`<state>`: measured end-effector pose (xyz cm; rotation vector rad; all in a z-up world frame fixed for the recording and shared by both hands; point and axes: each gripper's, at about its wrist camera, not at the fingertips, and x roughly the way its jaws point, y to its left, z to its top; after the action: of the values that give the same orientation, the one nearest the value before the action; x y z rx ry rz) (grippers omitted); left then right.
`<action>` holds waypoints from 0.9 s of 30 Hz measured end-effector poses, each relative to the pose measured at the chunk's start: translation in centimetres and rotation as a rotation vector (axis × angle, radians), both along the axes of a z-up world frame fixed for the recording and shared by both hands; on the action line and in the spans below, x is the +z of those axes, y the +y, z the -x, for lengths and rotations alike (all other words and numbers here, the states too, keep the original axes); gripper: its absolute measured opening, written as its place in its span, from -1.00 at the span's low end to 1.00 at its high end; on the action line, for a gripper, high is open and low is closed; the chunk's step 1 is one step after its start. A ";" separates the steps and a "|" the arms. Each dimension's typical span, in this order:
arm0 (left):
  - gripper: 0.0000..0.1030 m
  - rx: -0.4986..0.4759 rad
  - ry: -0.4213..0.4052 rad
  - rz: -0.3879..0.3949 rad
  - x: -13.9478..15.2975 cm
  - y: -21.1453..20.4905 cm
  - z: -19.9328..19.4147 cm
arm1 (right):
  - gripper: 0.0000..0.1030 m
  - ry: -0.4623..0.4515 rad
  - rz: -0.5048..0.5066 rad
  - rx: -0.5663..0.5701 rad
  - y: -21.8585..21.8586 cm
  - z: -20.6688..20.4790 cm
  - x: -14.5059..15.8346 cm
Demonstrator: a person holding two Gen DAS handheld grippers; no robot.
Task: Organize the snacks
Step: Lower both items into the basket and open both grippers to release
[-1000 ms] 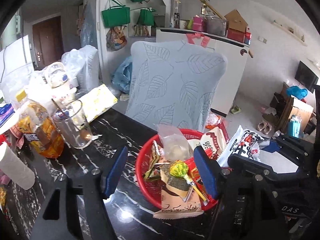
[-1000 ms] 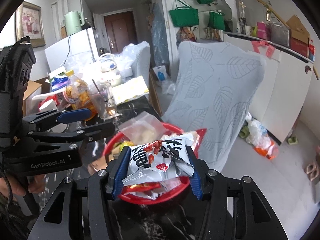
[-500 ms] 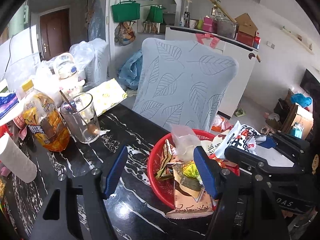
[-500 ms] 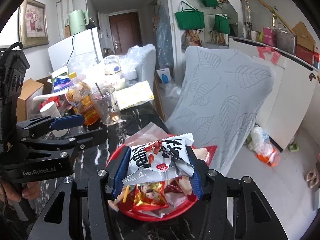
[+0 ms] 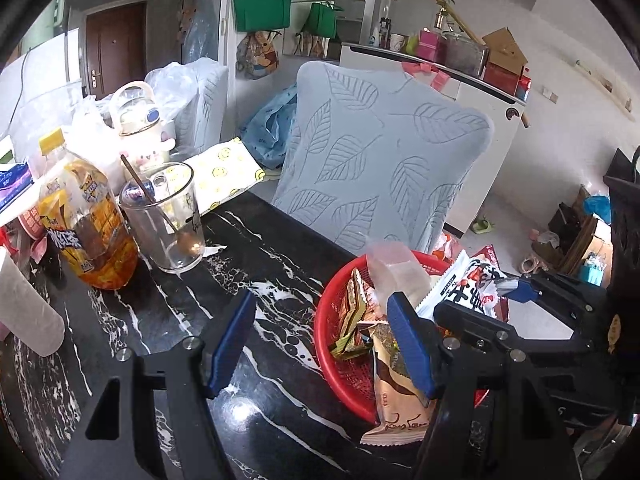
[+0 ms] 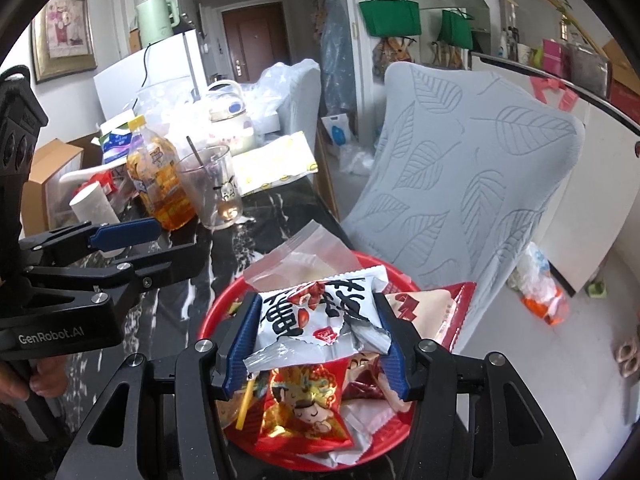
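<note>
Right gripper [image 6: 316, 338]: blue-padded jaws either side of a white foil snack packet with bold black characters and red peanuts printed on it [image 6: 320, 314]. Pads press on its two crumpled ends, so the packet is held, though the jaws have just been easing a little wider with it between them. Long axis of the packet runs across the jaws, pad to pad.

Directly below the packet: round red plastic mesh basket [image 6: 384, 438], heaped with wrappers, a red cartoon-figure pouch [image 6: 308, 408] uppermost. Packet hangs just above the heap, not clearly resting on it. Judgement: the drop is straight down, no sideways travel needed.

Left gripper [image 5: 320, 344]: jaws apart, nothing between them. Its right pad overlaps the basket's near rim; its left pad is over the black white-veined marble worktop [image 5: 168, 320]. Right hand is plainly the nearer to the packet.

Farther out on the worktop: clear glass tumbler with spoon [image 5: 168, 216], amber drink bottle [image 5: 86, 220], well apart from the basket.
</note>
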<state>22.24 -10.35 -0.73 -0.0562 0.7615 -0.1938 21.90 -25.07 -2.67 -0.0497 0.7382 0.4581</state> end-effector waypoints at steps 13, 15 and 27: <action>0.31 -0.002 0.001 -0.004 0.1 0.1 0.2 | 0.38 0.003 0.042 -0.012 0.2 -0.2 -0.2; 0.31 -0.002 -0.002 -0.003 0.2 0.1 0.3 | 0.39 -0.003 0.050 -0.016 0.2 -0.1 0.0; 0.31 -0.022 -0.057 -0.020 3.1 -0.6 2.8 | 0.39 -0.053 0.051 -0.052 -0.5 2.1 2.2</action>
<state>19.43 -10.96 2.39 -0.0232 0.7070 -0.2083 19.79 -25.54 -0.42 -0.0898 0.6970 0.3874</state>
